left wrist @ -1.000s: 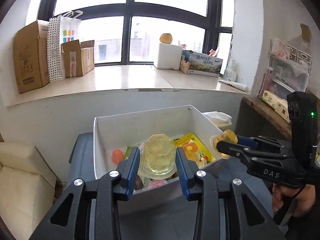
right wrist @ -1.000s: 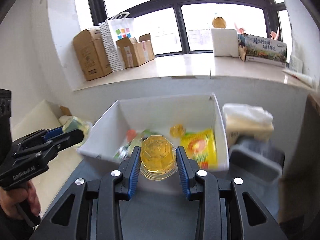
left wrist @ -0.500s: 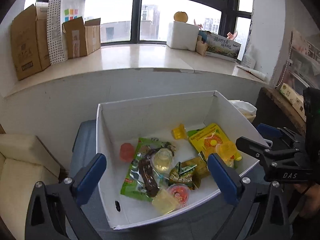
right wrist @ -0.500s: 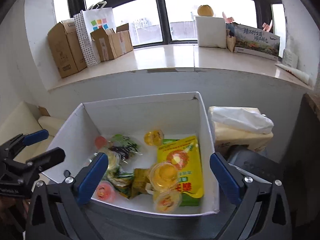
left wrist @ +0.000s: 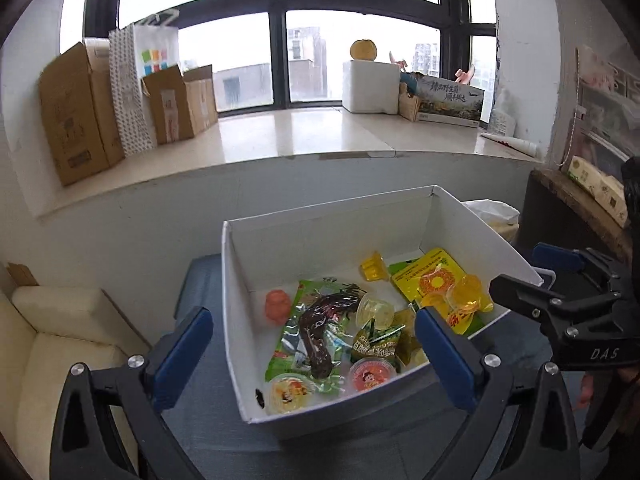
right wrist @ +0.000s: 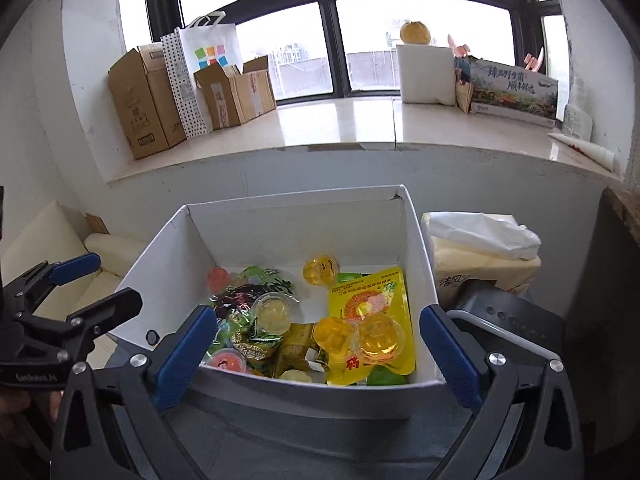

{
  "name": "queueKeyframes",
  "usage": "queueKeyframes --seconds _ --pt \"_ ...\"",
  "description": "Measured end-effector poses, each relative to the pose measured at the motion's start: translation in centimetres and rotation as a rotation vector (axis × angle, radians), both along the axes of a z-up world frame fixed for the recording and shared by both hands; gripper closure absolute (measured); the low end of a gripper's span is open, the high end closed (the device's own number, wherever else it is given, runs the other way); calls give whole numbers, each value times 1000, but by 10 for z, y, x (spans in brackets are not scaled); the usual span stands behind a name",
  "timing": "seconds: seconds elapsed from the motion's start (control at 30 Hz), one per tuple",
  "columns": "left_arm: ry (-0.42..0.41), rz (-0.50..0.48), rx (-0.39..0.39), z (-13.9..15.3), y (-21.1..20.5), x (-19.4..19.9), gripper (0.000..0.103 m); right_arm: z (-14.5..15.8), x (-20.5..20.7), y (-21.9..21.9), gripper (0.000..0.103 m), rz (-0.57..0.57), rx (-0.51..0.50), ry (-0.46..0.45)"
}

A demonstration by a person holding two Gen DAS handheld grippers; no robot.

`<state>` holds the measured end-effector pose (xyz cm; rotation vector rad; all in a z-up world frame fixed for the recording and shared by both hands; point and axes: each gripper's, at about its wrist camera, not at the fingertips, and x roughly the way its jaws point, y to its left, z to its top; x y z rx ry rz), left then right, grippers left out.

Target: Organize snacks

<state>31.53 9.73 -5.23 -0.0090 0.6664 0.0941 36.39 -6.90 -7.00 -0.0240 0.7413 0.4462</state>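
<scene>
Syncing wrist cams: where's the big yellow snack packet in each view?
Left wrist: yellow snack packet right of centre, by the box's right wall.
Right wrist: yellow snack packet just right of centre, jelly cups lying on it.
Shared landmark: white box holding it.

This looks like a lived-in flat or small office high up in a city building. A big dark-framed window (left wrist: 280,40) fills the top of the frame, with tower blocks outside. The wide stone sill (right wrist: 360,120) below it serves as storage: cardboard boxes (right wrist: 140,100) and a paper shopping bag (right wrist: 208,52) at upper left, a white foam box (right wrist: 426,74) topped with a round fruit (right wrist: 415,32) at upper right. A cream sofa (left wrist: 52,340) sits at lower left, a tissue pack (right wrist: 480,256) at right.
</scene>
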Motion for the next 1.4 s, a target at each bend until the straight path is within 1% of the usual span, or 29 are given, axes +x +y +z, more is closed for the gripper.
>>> queueKeyframes --seconds 0.07,0.1,0.17,0.23,0.27,0.33,0.4,0.47,0.53,0.6,0.67,0.73,0.83,0.9,1.07,1.3,1.4 --pt "-8 7 5 4 -4 -12 0 2 -10 1 0 -32 -47 7" --pt "-26 0 18 8 -9 -22 0 2 -14 1 0 -50 -74 19" --pt "-75 -22 56 14 -19 -43 0 6 -27 -3 0 -34 -66 14" --pt "-111 -9 74 19 -27 -61 0 13 -42 -8 0 -32 -59 -4" --pt "-116 -1 64 21 -28 -68 0 17 -50 -12 0 -36 -55 -16" --pt "-97 25 18 20 -29 -82 0 23 -65 -18 0 -51 -57 -28" --pt "-73 25 0 18 -33 -93 0 30 -84 -26 0 -34 -22 -30" --pt "-56 15 -4 17 -38 -106 0 35 -100 -29 0 -14 -15 -29" --pt "-31 25 -26 18 -42 -120 0 41 -123 -33 0 15 -16 -62" --pt "-35 11 -62 20 -43 -137 0 46 -144 -37 0 25 -16 -96" --pt "-54 -8 -71 22 -45 -160 0 49 -168 -43 0 31 -3 -103" --pt "-43 -13 -100 22 -45 -178 0 52 -185 -49 0 19 1 -116" --pt "-27 -16 -133 22 -47 -197 0 54 -207 -52 0 -12 -24 -115" --pt "-34 -18 -133 23 -51 -209 0 55 -218 -55 0 -6 4 -114" --pt "-40 -31 -111 29 -63 -229 0 55 -237 -58 0 -14 16 -106" --pt "-63 -41 -90 40 -71 -243 0 62 -250 -60 0 -7 25 -127" --pt "-58 -48 -98 40 -71 -243 0 64 -251 -60 0 -2 25 -132"
